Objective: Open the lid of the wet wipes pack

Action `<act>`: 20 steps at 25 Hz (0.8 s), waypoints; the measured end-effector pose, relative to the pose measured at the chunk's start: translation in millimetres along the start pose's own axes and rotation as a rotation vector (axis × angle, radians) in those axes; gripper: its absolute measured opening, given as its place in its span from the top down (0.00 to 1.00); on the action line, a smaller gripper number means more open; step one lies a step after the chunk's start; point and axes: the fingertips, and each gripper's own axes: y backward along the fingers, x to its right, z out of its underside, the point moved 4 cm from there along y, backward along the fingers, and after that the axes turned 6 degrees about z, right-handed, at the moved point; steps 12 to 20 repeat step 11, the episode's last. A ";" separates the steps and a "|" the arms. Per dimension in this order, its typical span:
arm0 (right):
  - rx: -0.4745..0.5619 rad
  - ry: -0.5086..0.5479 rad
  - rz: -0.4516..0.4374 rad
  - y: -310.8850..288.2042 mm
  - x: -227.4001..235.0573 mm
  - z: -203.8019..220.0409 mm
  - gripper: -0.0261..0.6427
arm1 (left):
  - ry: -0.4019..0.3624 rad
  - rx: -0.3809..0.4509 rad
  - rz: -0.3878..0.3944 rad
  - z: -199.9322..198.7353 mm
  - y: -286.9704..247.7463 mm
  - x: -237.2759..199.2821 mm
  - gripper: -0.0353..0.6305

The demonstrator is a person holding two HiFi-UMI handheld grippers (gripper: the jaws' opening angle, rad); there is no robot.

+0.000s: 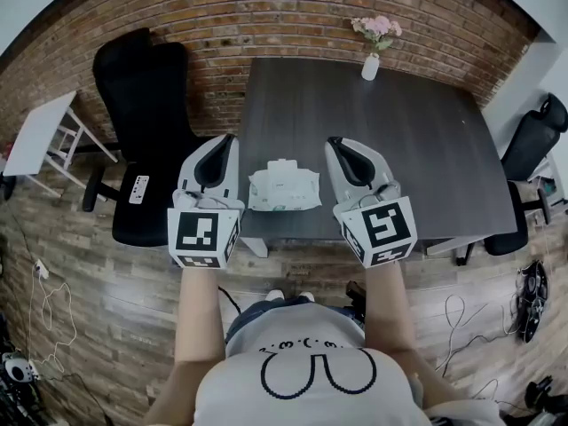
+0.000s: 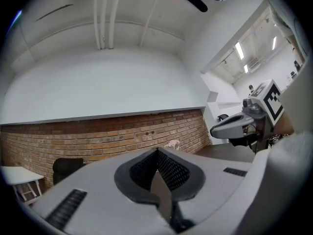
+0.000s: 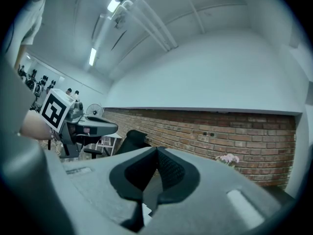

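Observation:
The white wet wipes pack (image 1: 282,189) lies flat near the front edge of the dark table (image 1: 417,140), its white flip lid (image 1: 282,169) facing up. My left gripper (image 1: 224,142) hovers just left of the pack, held level, with its jaws shut and empty. My right gripper (image 1: 338,144) hovers just right of the pack, also shut on nothing. Neither touches the pack. In the left gripper view the closed jaws (image 2: 157,153) point at the brick wall, with the right gripper (image 2: 242,124) alongside. The right gripper view shows its own closed jaws (image 3: 157,151) and the left gripper (image 3: 90,128).
A black office chair (image 1: 142,131) stands left of the table and another chair (image 1: 532,149) at its right end. A white vase of pink flowers (image 1: 371,60) sits at the table's far edge by the brick wall. A white side table (image 1: 35,136) and floor cables (image 1: 53,309) lie further out.

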 end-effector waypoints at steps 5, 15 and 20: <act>-0.002 0.004 0.005 -1.4 -0.6 -3.4 0.97 | 0.002 0.003 0.004 -2.1 -0.2 -3.1 0.95; -0.008 0.011 0.012 1.6 -0.5 0.2 0.97 | 0.001 0.014 0.008 -2.2 -0.9 -1.5 0.95; -0.008 0.011 0.012 1.6 -0.5 0.2 0.97 | 0.001 0.014 0.008 -2.2 -0.9 -1.5 0.95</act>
